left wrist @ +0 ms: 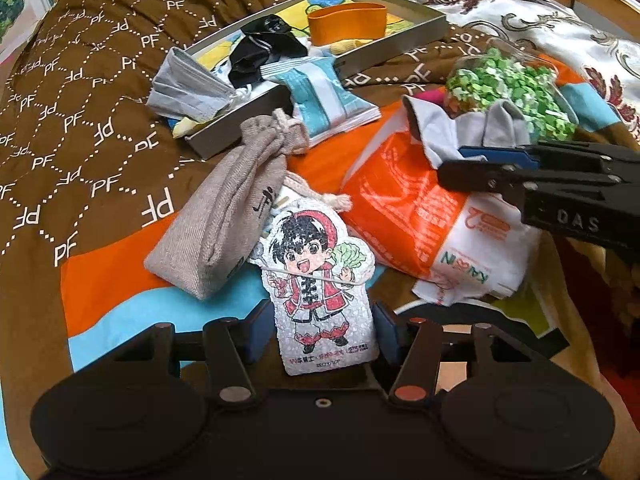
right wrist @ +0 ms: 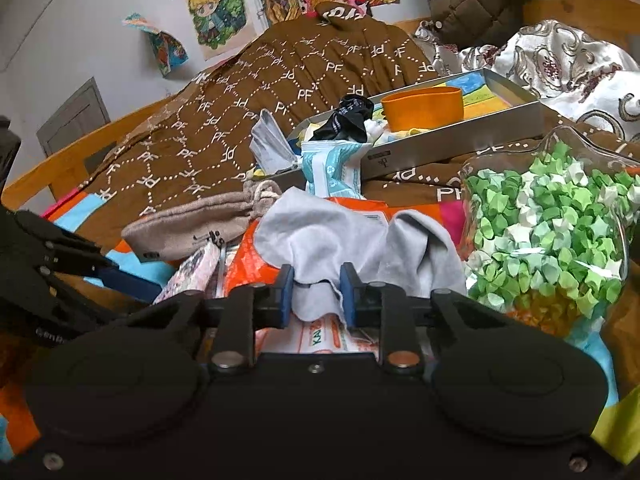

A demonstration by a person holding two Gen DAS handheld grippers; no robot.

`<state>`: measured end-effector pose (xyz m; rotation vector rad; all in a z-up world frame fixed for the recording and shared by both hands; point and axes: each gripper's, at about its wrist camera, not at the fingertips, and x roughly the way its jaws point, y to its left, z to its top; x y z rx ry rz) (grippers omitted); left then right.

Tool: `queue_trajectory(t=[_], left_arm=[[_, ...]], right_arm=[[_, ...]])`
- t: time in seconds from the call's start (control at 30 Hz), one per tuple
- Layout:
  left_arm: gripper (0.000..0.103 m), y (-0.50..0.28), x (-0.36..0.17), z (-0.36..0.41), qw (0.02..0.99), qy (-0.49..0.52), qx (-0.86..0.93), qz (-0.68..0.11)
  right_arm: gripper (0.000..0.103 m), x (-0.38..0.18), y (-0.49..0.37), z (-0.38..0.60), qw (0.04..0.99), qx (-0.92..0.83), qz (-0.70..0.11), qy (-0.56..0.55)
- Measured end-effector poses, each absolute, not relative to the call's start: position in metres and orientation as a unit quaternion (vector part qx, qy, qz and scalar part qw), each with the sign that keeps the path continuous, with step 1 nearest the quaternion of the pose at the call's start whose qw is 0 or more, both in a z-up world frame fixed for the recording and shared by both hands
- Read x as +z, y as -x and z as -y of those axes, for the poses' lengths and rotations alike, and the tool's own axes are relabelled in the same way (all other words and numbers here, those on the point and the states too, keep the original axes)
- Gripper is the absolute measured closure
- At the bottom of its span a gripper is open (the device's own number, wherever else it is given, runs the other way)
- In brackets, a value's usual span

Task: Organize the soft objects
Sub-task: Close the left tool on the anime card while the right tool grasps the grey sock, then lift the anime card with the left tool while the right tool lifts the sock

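Lengthwise, cartoon pouch (left wrist: 320,292) sits btwn left tongs (left wrist: 323,332), head pointing away.

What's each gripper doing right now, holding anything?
Left gripper: jaws around the cartoon pouch, grip not certain.
Right gripper: closed on the grey cloth.

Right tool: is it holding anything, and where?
The right tool pinches the grey cloth at its near edge. The left tool straddles the cartoon pouch; actual contact cannot be told.

Right hand-held gripper (right wrist: 316,294) pinching grey cloth (right wrist: 352,240), jar of green paper stars (right wrist: 548,240) beside
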<state>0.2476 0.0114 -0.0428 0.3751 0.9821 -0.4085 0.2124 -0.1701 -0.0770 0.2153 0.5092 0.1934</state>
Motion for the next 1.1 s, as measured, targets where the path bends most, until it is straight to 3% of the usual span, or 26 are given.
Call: queue_trajectory(t=[0.63, 0.9, 1.1], left_arm=[[0.048, -0.226, -0.034, -0.005, 0.841, -0.181, -0.205, -0.467], [0.048, -0.215, -0.019, -0.003, 0.854, -0.172, -0.205, -0.446], [0.048, -0.207, -0.005, -0.002, 0.864, -0.177, -0.201, -0.426]], right_arm=[[0.091, -0.071, -0.208, 0.183, 0.941, 0.124, -0.262, -0.177], [0.102, -0.061, -0.202, 0.179, 0.944, 0.128, -0.253, -0.169], [0.103, -0.053, -0.195, 0.177, 0.948, 0.132, -0.238, -0.164]])
